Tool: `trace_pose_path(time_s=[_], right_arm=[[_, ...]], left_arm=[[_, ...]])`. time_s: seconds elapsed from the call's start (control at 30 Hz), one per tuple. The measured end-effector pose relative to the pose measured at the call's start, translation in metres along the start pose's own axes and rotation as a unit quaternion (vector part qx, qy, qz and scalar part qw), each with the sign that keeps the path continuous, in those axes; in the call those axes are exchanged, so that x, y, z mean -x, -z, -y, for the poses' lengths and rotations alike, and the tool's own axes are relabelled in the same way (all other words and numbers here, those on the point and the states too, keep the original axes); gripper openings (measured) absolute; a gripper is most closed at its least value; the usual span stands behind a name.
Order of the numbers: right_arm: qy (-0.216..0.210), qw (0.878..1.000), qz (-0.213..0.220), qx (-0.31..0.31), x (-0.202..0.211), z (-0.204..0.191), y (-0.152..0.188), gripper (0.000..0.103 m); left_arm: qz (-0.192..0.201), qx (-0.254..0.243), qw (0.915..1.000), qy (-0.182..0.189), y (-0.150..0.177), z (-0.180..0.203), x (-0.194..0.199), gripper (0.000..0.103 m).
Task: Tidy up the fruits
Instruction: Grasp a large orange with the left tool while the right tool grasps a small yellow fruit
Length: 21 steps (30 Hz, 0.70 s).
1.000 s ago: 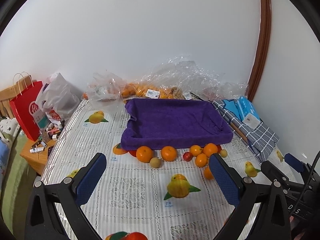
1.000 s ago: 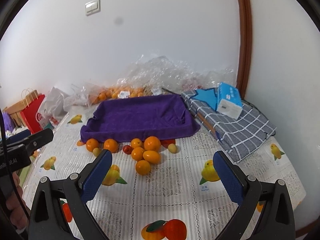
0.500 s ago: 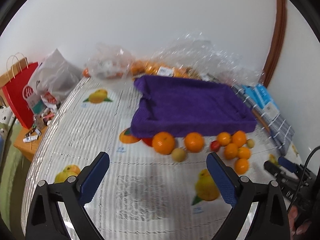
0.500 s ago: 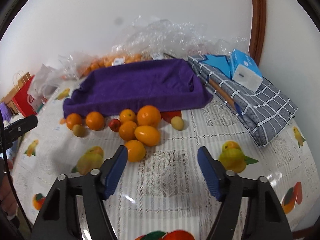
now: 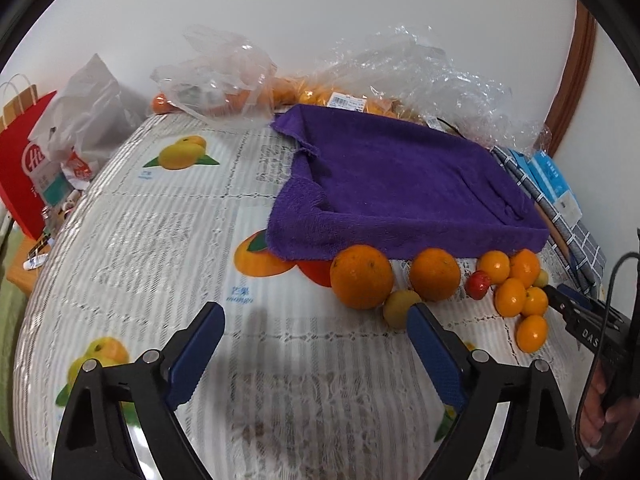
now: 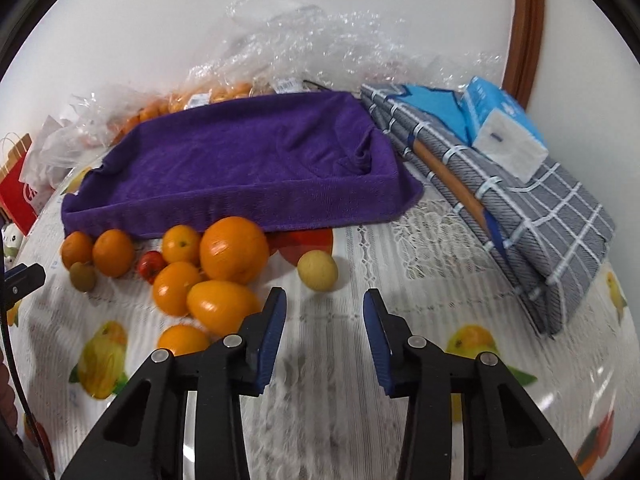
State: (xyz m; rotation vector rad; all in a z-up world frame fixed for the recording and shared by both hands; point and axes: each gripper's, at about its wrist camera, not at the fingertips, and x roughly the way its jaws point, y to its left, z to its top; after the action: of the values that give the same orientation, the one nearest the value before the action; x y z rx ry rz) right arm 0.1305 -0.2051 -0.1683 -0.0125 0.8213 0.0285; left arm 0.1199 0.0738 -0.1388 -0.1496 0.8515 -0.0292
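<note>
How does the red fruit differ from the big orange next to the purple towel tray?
The red fruit is far smaller than the big orange. It is glossy red; the orange is matte orange. It sits among the smaller oranges, apart from the tray; the orange lies right against the tray's front. Both rest loose on the tablecloth.

A plain white wall (image 5: 320, 20) fills the upper half of both views. A curved brown wooden frame (image 6: 528, 20) runs up the wall at the upper right. A table (image 5: 160, 240), covered with a white lace-patterned cloth printed with fruit pictures, fills the lower half. At the far left edge of the left wrist view, a low wooden stand (image 5: 18, 268) sits beside the table, with green floor (image 5: 10, 320) below it. The light is soft and even.
</note>
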Motion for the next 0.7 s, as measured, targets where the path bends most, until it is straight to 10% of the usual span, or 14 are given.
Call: trace_pose_path(time_s=[0.7], right_arm=[[-0.029,1.0,0.007,-0.004,-0.018,0.002,-0.008,0.024]], left_arm=[[-0.018,0.028,0.9954,0.09,-0.014,0.007,-0.037,0.04]])
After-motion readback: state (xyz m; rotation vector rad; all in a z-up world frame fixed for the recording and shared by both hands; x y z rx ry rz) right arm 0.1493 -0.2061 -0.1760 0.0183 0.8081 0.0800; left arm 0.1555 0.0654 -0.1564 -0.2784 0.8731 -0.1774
